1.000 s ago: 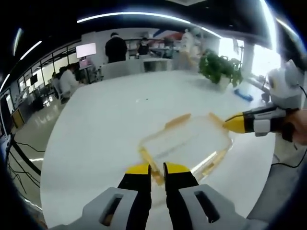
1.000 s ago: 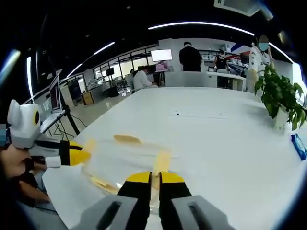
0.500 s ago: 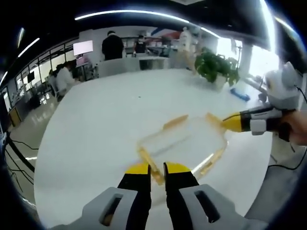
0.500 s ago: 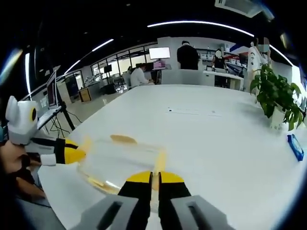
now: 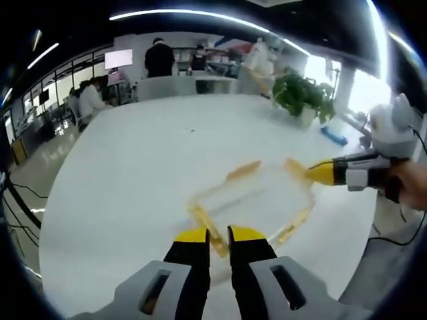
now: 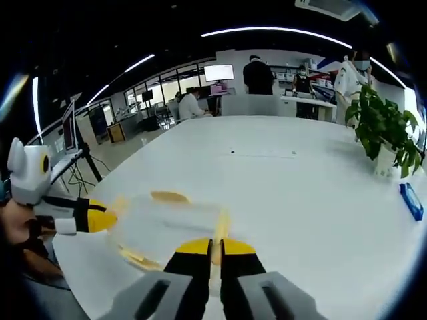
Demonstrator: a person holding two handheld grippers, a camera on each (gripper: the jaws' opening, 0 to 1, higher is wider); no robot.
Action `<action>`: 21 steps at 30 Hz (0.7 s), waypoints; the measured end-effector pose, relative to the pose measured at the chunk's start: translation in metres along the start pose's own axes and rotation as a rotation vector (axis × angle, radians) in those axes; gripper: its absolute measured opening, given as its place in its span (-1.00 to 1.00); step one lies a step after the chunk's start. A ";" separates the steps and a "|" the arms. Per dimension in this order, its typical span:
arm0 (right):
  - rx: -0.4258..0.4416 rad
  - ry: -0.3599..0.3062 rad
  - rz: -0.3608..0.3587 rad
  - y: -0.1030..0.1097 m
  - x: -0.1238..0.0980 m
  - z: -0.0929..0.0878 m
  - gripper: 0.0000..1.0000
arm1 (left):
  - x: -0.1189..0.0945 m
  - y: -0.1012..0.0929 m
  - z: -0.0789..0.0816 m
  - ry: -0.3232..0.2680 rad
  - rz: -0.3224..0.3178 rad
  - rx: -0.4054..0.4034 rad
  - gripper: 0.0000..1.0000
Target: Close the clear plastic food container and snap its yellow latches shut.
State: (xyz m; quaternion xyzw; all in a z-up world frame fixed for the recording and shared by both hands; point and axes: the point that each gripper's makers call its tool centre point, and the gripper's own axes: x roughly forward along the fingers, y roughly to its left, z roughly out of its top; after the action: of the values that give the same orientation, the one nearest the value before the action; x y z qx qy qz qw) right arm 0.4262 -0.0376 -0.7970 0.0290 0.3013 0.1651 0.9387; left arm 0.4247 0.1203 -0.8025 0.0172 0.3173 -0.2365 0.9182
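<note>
A clear plastic food container (image 5: 257,200) lies flat on a big white desk (image 5: 153,153), near the edge closest to the person. It has yellow latches (image 5: 243,171) on its sides, and they stick out from the box.

In the left gripper view, the left gripper (image 5: 219,235) is at the bottom, with its 2 yellow tips close together and only a thin gap between them. A latch (image 5: 207,223) at the near side of the container sits just at that gap, but you cannot tell if the tips pinch it. The right gripper (image 5: 319,173) comes in from the right, held by a hand (image 5: 408,187). Its yellow tip is right at a latch (image 5: 295,167) on the far corner of the container.

In the right gripper view, the right gripper (image 6: 211,247) has its tips almost together, with a yellow latch (image 6: 221,225) in the thin gap. The left gripper (image 6: 99,216) comes in from the left, next to the container (image 6: 167,223).

A green plant (image 6: 387,130) stands on the desk well away from the box, and a small blue thing (image 6: 413,201) lies near it. People (image 6: 258,75) are at the back of the room.
</note>
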 end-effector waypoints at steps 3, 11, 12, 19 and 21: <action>0.002 -0.003 0.003 0.000 0.000 0.000 -1.00 | -0.001 0.000 0.001 -0.018 -0.001 -0.018 -0.88; 0.050 -0.012 0.010 -0.004 0.001 0.001 -1.00 | -0.001 0.000 0.001 -0.025 -0.012 -0.048 -0.88; 0.053 -0.014 0.008 -0.005 0.000 0.001 -1.00 | -0.001 0.001 0.001 -0.026 -0.011 -0.049 -0.88; 0.104 -0.002 -0.037 -0.023 -0.004 -0.008 -0.97 | -0.003 0.006 0.000 -0.040 -0.014 -0.083 -0.84; 0.100 0.004 -0.053 -0.028 -0.006 -0.011 -0.96 | -0.005 0.013 -0.005 -0.023 0.011 -0.083 -0.74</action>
State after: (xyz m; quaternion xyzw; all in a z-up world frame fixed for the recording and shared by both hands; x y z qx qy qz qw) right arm 0.4239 -0.0667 -0.8066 0.0677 0.3118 0.1251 0.9395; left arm 0.4243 0.1346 -0.8047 -0.0221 0.3162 -0.2180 0.9230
